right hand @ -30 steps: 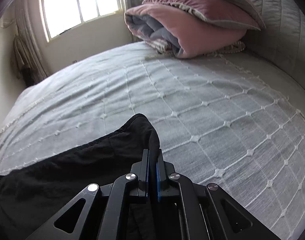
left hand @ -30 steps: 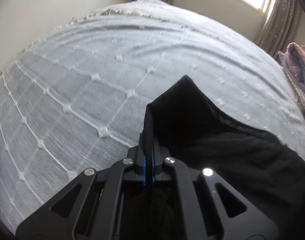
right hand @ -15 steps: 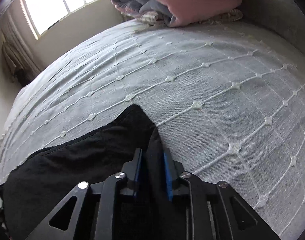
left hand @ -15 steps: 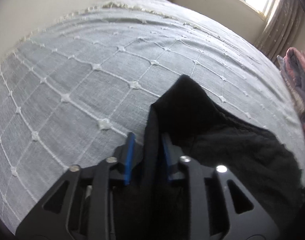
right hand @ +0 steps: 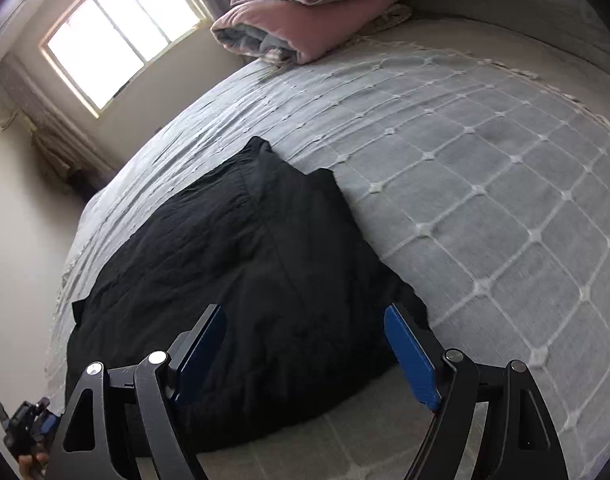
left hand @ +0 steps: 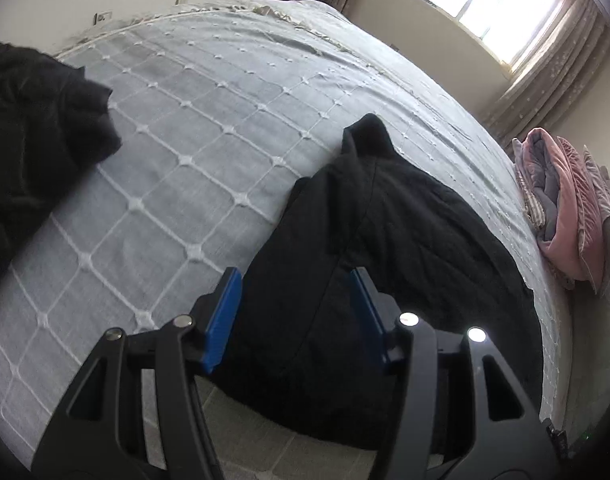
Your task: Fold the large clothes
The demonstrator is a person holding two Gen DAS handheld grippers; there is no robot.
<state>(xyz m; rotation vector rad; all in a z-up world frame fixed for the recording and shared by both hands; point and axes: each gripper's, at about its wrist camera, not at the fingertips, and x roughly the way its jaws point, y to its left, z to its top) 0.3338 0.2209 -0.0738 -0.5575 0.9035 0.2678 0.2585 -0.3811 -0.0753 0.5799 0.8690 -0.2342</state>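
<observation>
Black garment (left hand: 385,240) lay folded on the grey quilted bedspread (left hand: 209,128), near the bed's front edge. My left tongs (left hand: 297,312) had just been opening and stood apart above it, pads clear of the cloth. My right tongs (right hand: 305,344) had also just been opening, spread wide over the garment's near right corner, gripping nothing. Second dark garment (left hand: 33,128) lay heaped well off left. Pink folded quilt (right hand: 305,28) sat far back.

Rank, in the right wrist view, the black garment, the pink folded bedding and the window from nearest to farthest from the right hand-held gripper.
1. Black garment: directly ahead of the right hand-held gripper, flat on the bed.
2. Pink folded bedding: far end of the bed, upper middle.
3. Window: on the wall beyond, upper left.
</observation>
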